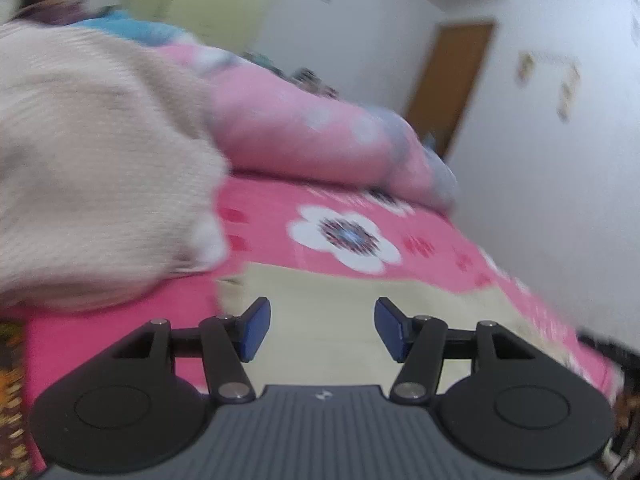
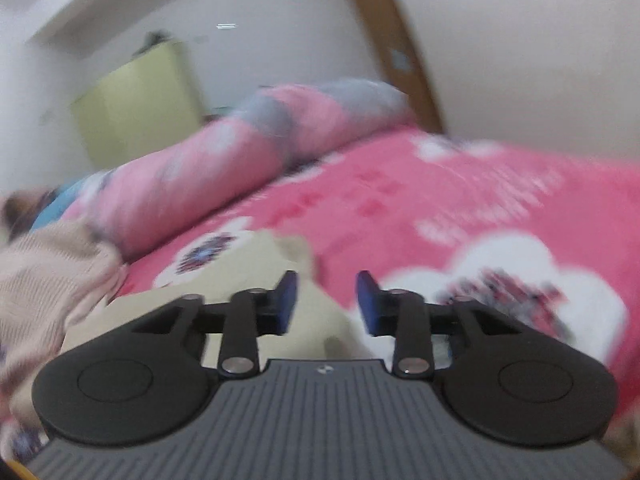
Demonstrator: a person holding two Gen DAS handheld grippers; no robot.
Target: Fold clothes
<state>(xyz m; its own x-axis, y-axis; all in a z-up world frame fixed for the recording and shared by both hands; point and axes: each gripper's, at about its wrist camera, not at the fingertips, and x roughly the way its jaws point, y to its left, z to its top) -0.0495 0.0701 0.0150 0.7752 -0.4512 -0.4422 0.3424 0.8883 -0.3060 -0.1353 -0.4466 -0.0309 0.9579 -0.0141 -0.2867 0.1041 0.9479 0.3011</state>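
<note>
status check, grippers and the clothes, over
Left gripper open, empty. Right gripper open, empty. Cream garment flat on pink bedspread; beige knit sweater heaped beside it. Nothing blocking.

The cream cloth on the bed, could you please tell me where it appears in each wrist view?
Left wrist view: the cream cloth lies bottom centre, just beyond the open jaws.
Right wrist view: it lies left of centre, behind the left finger.
Shared landmark: the rolled pink quilt behind it.

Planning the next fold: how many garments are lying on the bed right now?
2. A beige knit sweater bunched at the left, and a cream garment flat on the pink sheet ahead of both grippers. Blur may hide others.
</note>
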